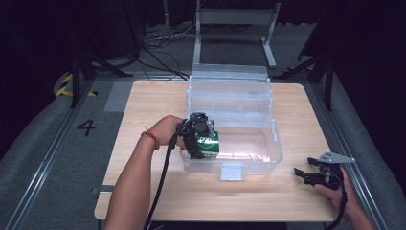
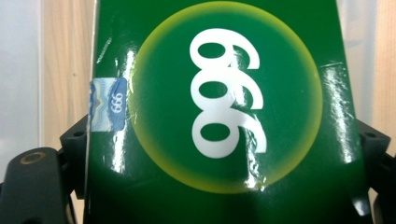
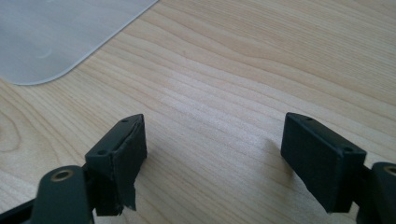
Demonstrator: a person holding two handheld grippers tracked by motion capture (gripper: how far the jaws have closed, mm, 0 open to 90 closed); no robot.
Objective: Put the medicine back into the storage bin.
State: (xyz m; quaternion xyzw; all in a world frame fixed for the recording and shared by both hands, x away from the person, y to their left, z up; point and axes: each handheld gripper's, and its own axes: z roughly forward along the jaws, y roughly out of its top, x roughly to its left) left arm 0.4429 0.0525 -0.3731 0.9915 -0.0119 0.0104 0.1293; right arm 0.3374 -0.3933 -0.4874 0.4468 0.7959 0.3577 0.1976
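Clamping a green box point(image 2: 224, 116) between its jaws, the left gripper point(image 1: 201, 139) hangs at the near left corner of the clear plastic bin point(image 1: 268, 158), the box seemingly just inside its wall. Right gripper point(image 1: 306, 173) rests spread wide on the wooden table point(image 3: 243, 74), bin off to its left.

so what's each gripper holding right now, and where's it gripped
The left gripper holds the green box by its two opposite side faces, over the clear plastic bin. The right gripper holds nothing; its jaws stand open above the table.
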